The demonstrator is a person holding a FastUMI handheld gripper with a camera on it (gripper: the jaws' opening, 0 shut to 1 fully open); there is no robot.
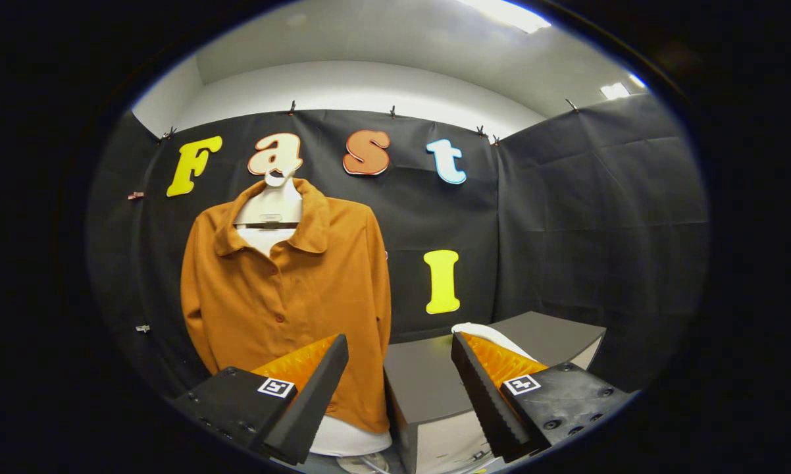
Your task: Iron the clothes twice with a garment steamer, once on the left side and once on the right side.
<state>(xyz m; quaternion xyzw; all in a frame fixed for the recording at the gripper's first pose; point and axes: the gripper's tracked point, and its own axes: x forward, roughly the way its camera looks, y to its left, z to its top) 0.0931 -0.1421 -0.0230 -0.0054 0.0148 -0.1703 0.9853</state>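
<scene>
Black cloth lines the booth on the back and right sides, with a white wall and ceiling lights above it. Against the back cloth hangs an orange-brown button-up shirt (290,289) on a white hanger form (268,209), collar open, front facing the camera, a white base (349,438) showing under its hem.

Just to the shirt's right stands a grey bench (435,382). Near its far edge, partly hidden behind the right finger, lies a white rounded object (484,331) — probably the garment steamer, though too little of it shows to be sure.

The hand-held gripper (400,368) is wide open and holds nothing; its two dark serrated fingers stand well apart, the left one in front of the shirt's lower hem, the right one over the bench.

By the look of it no ironing has begun, and the steamer is not yet picked up. The risks from here: a grasp on that rounded white body could slip or seat off-centre if the fingers close on its curve rather than on a handle, and a tilted steamer head would then drag on the buttons or swing the shirt on its hanger instead of gliding down each side.
</scene>
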